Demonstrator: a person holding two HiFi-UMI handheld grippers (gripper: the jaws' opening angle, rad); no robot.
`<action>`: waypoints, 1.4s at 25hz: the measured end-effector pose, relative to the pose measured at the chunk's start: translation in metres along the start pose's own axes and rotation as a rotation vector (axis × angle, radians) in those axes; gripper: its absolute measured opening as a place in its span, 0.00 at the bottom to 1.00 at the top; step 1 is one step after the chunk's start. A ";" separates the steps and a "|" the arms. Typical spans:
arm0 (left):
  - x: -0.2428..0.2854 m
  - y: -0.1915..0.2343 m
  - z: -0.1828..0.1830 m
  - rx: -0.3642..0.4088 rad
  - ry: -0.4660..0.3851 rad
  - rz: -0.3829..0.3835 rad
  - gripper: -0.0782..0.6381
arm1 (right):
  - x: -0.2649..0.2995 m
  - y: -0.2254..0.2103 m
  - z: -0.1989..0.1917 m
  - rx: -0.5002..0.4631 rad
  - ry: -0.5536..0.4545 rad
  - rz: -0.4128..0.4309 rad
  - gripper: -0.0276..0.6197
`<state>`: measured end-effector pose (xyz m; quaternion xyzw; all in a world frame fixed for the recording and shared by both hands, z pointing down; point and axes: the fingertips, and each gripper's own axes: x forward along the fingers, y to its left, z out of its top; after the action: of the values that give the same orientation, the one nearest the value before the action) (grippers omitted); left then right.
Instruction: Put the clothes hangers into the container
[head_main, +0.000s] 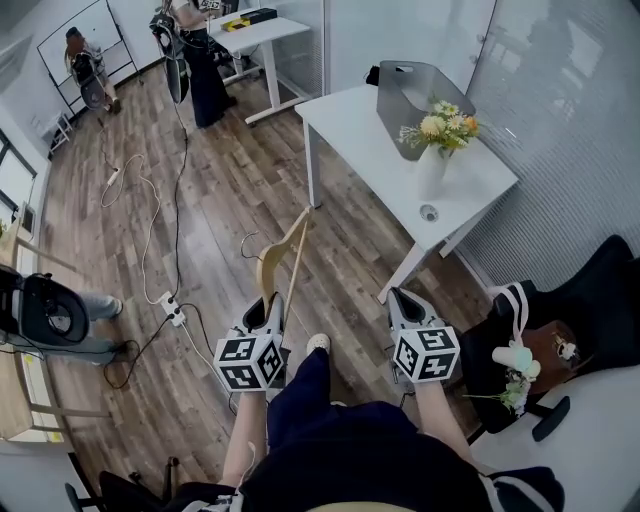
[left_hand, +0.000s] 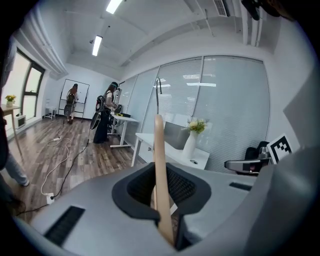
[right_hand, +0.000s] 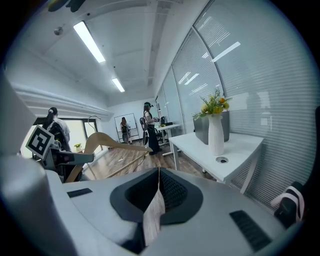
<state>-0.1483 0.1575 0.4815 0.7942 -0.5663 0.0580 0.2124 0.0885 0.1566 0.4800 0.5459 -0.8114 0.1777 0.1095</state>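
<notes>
Wood floor (head_main: 200, 200) is spreading under both tongs; the white table (head_main: 480, 175) is carrying the grey container (head_main: 405, 95) and a flower vase (head_main: 432, 170). The left tongs (head_main: 271, 302) are clamping a wooden clothes hanger (head_main: 283, 255) by one arm, holding it above the floor, well apart from the container. The right tongs (head_main: 403, 298) are sitting pressed together, apparently empty, though the slit between the pads is hard to read.

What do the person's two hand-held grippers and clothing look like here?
The left hand-held gripper and right hand-held gripper match: grey shells, black textured pads, each carrying a white cube printed with black square markers. The person wears dark navy clothing.
</notes>
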 end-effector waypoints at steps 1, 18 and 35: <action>0.006 0.003 0.005 0.001 0.001 -0.002 0.19 | 0.008 0.000 0.005 0.000 -0.001 0.001 0.09; 0.091 0.057 0.055 0.001 0.032 -0.027 0.19 | 0.109 -0.007 0.050 0.019 0.023 -0.018 0.09; 0.165 0.090 0.076 0.036 0.053 -0.115 0.18 | 0.170 -0.036 0.072 0.042 -0.009 -0.130 0.09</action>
<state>-0.1844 -0.0419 0.4923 0.8275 -0.5126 0.0769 0.2160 0.0586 -0.0289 0.4836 0.6003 -0.7709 0.1848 0.1055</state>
